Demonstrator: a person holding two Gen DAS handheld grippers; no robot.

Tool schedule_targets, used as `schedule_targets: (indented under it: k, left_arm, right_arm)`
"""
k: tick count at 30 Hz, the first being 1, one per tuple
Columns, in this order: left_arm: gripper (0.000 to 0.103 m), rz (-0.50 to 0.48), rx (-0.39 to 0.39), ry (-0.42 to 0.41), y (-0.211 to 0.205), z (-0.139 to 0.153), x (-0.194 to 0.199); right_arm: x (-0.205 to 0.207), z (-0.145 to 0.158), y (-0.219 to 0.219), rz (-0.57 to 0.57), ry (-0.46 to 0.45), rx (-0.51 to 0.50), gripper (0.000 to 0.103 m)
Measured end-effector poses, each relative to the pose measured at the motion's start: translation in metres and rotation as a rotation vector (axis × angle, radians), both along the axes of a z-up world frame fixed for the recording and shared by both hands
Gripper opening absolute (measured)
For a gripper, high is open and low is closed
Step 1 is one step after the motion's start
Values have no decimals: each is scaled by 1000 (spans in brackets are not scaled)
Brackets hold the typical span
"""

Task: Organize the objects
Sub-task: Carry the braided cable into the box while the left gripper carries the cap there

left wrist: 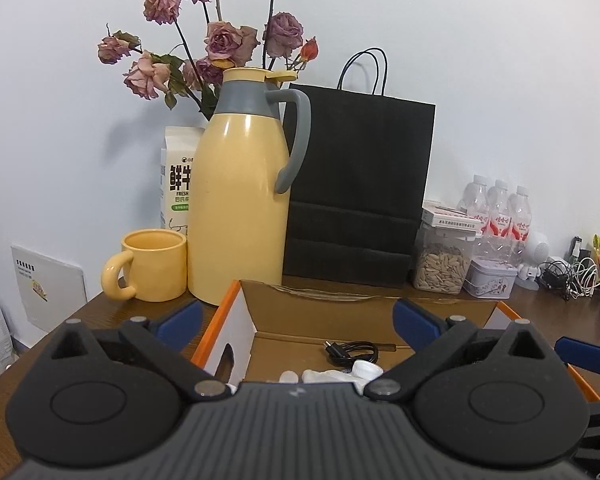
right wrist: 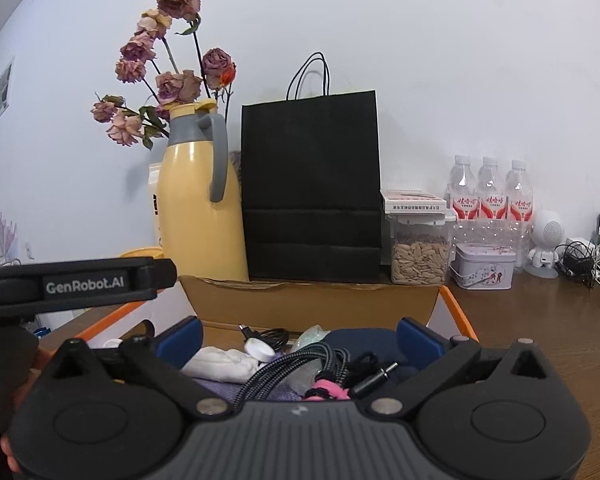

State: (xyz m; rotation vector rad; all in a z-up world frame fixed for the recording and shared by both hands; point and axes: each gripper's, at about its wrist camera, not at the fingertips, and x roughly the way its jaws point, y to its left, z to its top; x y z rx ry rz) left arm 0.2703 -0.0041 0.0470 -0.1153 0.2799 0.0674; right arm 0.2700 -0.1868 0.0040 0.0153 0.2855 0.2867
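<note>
Now, at the left of the left wrist view a yellow mug [left wrist: 154,266] sits just beside a tall yellow jug [left wrist: 240,196], with a black paper bag [left wrist: 356,188] to the right of it. Low in the middle, the left gripper [left wrist: 298,320] has its fingers spread wide with nothing in them, over an open cardboard box [left wrist: 260,300] holding a black cable [left wrist: 352,353]. In the right wrist view, the right gripper [right wrist: 298,342] is spread wide and empty too, above a braided cable [right wrist: 300,364] and a white cloth [right wrist: 224,366] in that box.
</note>
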Motion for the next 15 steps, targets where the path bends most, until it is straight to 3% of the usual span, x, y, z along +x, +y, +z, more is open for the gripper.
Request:
schedule_targets:
  k: [15]
  left_arm:
    - [103, -44, 21, -56, 8, -2, -50]
  right_arm:
    - [-40, 3, -27, -31, -55, -2, 103]
